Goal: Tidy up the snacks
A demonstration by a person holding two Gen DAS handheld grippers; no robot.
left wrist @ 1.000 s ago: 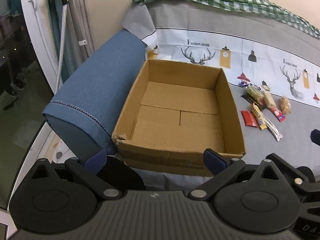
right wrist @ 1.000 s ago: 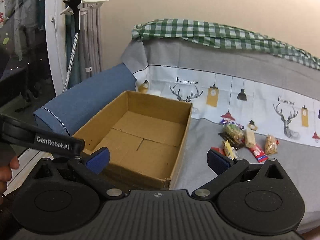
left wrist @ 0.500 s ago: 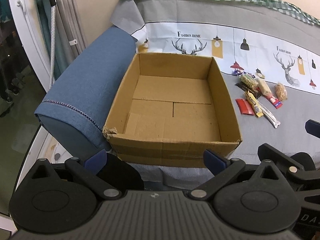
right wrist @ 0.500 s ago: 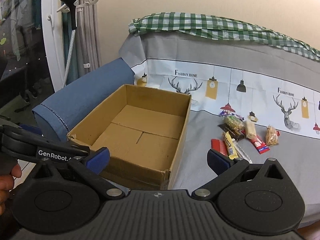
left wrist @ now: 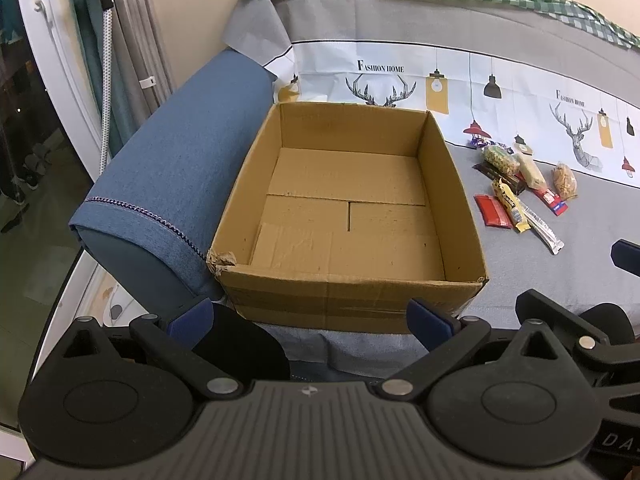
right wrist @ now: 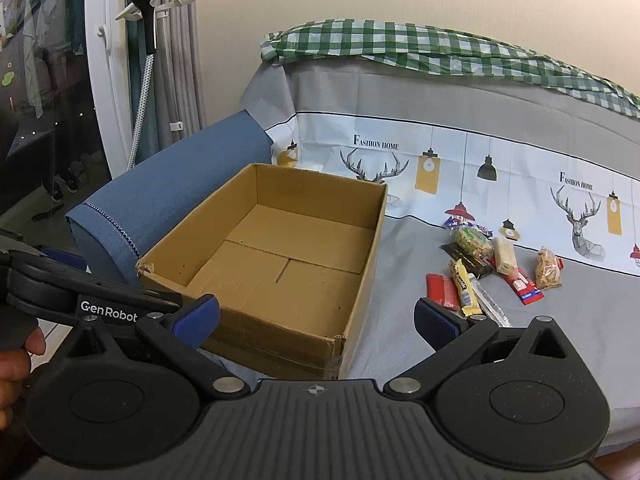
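An empty brown cardboard box [left wrist: 456,184] [right wrist: 368,256] sits open on the grey sofa seat. To its right lies a small heap of snacks [left wrist: 516,188] [right wrist: 492,268]: a red packet [left wrist: 494,211] [right wrist: 441,289], a yellow bar [right wrist: 463,286], a clear stick pack, a green-filled bag and a bag of brown pieces [right wrist: 547,268]. My left gripper [left wrist: 310,316] hangs open in front of the box's near wall, holding nothing. My right gripper [right wrist: 316,318] is open too, before the box's near right corner, short of the snacks.
A blue sofa armrest [left wrist: 176,176] [right wrist: 160,196] flanks the box on the left. The seat carries a grey cover [right wrist: 580,320] with a deer-print strip, and a green checked cloth [right wrist: 420,48] tops the backrest. A garment steamer [right wrist: 146,40] and glass door stand far left. A hand [right wrist: 16,364] holds the left gripper.
Both grippers have pulled back and risen a little. The box and the snacks lie where they were.
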